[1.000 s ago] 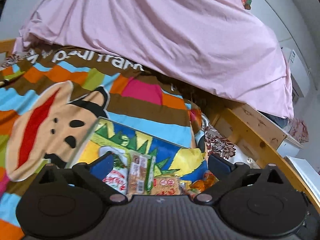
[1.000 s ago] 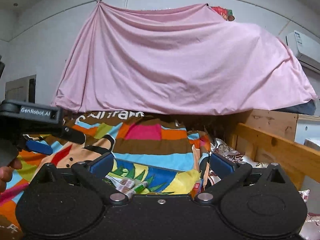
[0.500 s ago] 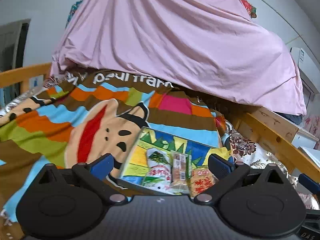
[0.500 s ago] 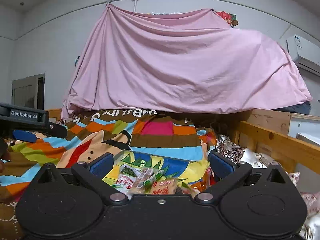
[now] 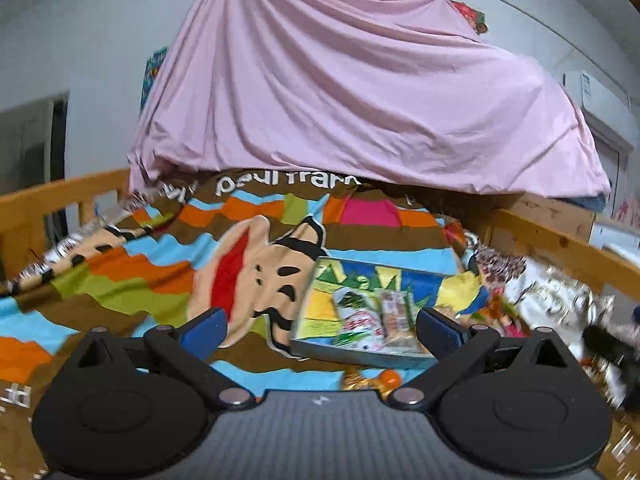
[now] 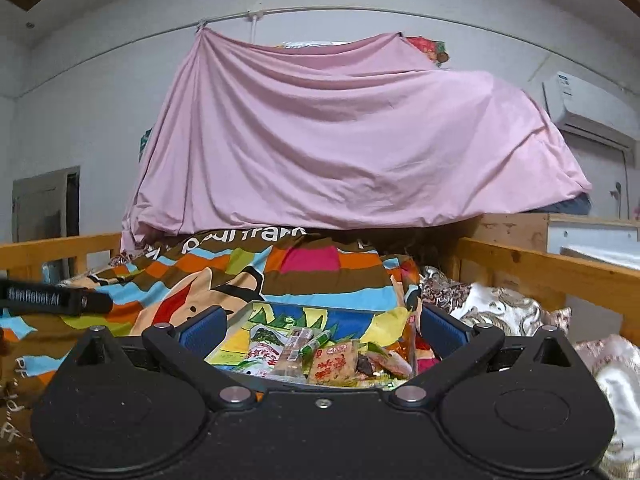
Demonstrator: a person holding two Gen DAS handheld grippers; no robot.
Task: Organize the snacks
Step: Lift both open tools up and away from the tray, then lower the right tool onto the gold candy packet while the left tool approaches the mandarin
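**Snack Packets: Handling Properties and Grip Points**

Currently both tools are empty and spread. The left gripper [image 5: 318,326] has its blue pads wide apart with nothing between them; the right gripper [image 6: 322,326] likewise stands fully apart, framing the tray [image 6: 240,314] ahead of it.

Location of work items. The snacks lie in a shallow tray with a bright printed base, resting on the striped cartoon blanket [image 5: 132,264] on a wooden-railed bed. In the right wrist view the tray contents are: a white-and-green packet [image 6: 262,346], a slim brown-wrapped bar [image 6: 294,346], a thin green stick [image 6: 318,339], an orange square packet [image 6: 334,366], and a loose heap of wrappers [image 6: 386,362] at the right end. A few small orange sweets [image 5: 388,378] lie on the blanket just outside the tray's near edge, seen in the left wrist view.

Expected handling. All items appear to be light, film-wrapped packets. The film is probably slippery and will crumple under pressure; the contents of the orange square packet may be brittle, so moderate closing force is advised.

Recommended grip points:
- Flat packets: take hold across the narrow width near one sealed edge.
- Bar and stick: clamp at mid-length, across the short axis.
- Loose sweets: pinch singly; the soft blanket will yield beneath them.

Caution: the blanket gives uneven support, so the tray may tilt if pressed.
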